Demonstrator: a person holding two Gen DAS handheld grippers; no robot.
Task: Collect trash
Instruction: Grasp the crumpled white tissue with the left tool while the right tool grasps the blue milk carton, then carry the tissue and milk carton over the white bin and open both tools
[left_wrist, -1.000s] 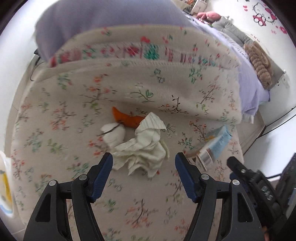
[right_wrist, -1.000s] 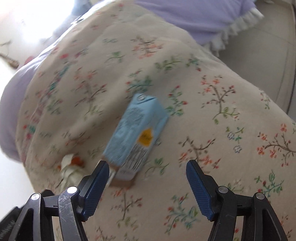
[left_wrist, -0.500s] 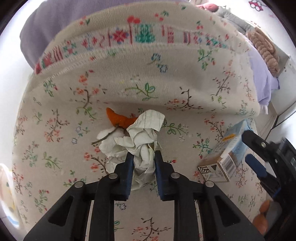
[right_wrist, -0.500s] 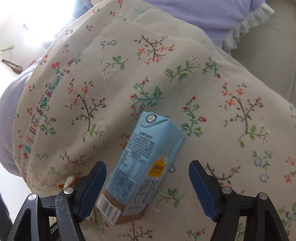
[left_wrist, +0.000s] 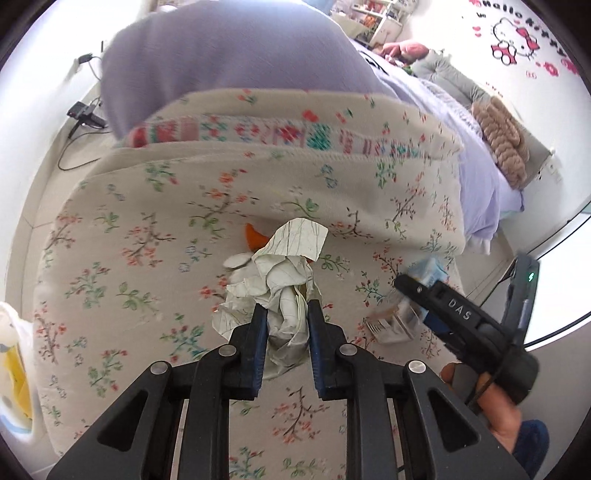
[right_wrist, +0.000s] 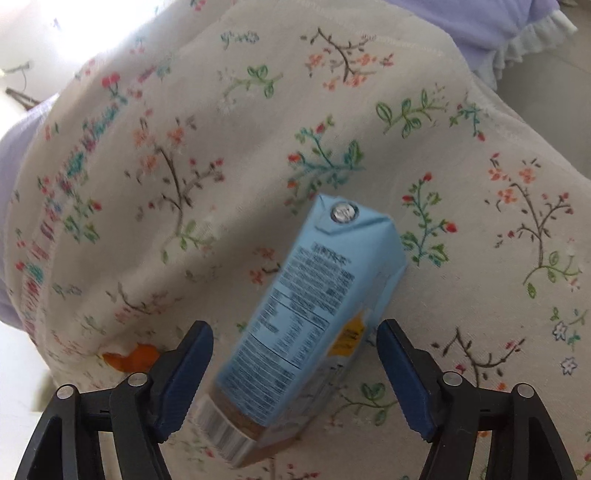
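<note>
My left gripper (left_wrist: 284, 314) is shut on a crumpled white paper wad (left_wrist: 284, 280) lying on the floral bedspread (left_wrist: 140, 229). An orange scrap (left_wrist: 254, 236) and a white tissue (left_wrist: 236, 261) lie just behind the wad. My right gripper (right_wrist: 293, 343) is open, its fingers on either side of a light blue drink carton (right_wrist: 314, 317) that lies on the bedspread (right_wrist: 221, 147). In the left wrist view the right gripper (left_wrist: 406, 306) sits to the right over the carton (left_wrist: 430, 267). The orange scrap also shows in the right wrist view (right_wrist: 133, 360).
A purple quilt (left_wrist: 236, 55) is bunched behind the bedspread. A plastic bag (left_wrist: 13, 362) hangs at the left edge. Cables and a charger (left_wrist: 83, 112) lie on the floor at the left. A brown plush (left_wrist: 500, 140) lies on the bed at the far right.
My left gripper closed on the paper wad, then drew back a little with it. My right gripper moved forward so the carton now lies between its open fingers.
</note>
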